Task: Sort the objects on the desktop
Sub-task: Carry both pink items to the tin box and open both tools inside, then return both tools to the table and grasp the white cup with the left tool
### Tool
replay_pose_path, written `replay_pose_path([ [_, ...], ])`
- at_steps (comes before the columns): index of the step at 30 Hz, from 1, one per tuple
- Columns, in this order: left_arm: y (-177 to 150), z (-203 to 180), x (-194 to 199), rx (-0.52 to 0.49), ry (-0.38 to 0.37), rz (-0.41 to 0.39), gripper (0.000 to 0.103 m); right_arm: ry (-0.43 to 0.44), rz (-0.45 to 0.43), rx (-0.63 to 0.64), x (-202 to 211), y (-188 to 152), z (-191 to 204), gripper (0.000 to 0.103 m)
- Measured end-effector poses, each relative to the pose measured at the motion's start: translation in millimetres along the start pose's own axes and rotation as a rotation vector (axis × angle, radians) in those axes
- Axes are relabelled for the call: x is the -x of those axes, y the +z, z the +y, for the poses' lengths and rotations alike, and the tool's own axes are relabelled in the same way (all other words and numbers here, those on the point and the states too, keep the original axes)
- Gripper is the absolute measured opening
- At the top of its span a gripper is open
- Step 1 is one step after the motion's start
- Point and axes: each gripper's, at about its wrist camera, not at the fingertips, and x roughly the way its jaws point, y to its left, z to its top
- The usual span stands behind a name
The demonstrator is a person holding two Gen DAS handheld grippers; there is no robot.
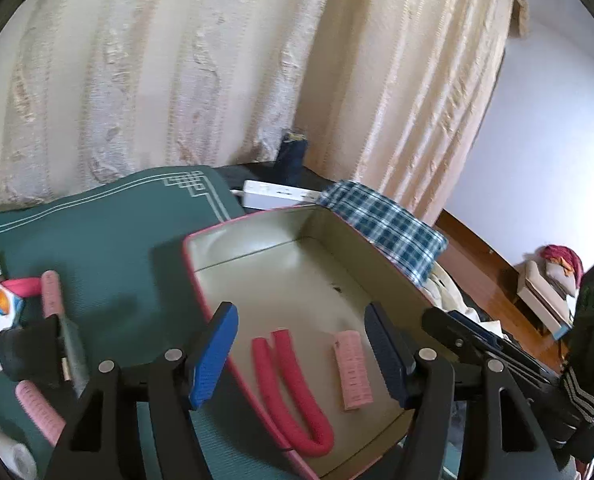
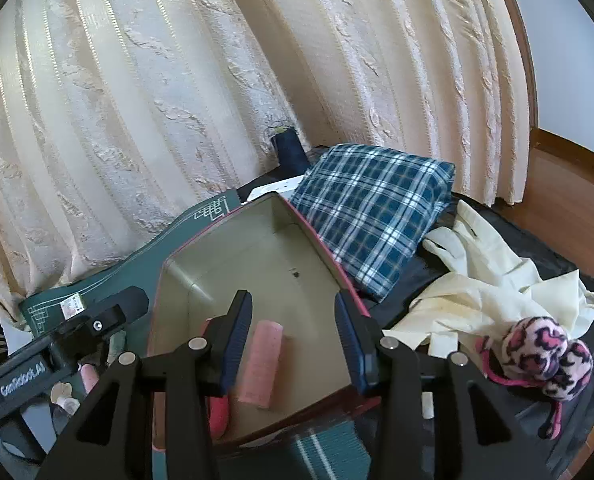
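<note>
Over the open box (image 1: 257, 264), both the left hand-held gripper (image 1: 301, 356) and the right hand-held gripper (image 2: 293, 340) stand spread and empty. Inside the box lie a red roller (image 1: 293, 392) and a pink roller (image 1: 353, 372). Seemingly a drop is done; next, more rollers (image 1: 51, 292) left of the box need fetching.

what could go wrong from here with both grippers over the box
The two tools are crowded: the right hand-held gripper and left hand-held gripper both hang open over the box, so they may bump on withdrawing. A finger could also catch the box's near rim and drag it. Pink rollers still lie outside on the green mat.
</note>
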Motion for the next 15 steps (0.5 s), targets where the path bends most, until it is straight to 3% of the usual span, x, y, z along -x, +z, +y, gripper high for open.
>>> replay_pose_path([
  [8,-17,24,17,0.0,0.131,-0.005,0.068,0.068,0.02,0.057,2,-12,31,0.047],
  [11,-25,41,25,0.016,0.193,0.0,0.078,0.097,0.03,0.081,1,-17,45,0.047],
  [15,-34,60,41,0.028,0.276,-0.016,0.079,0.132,0.043,0.117,1,-24,67,0.047],
])
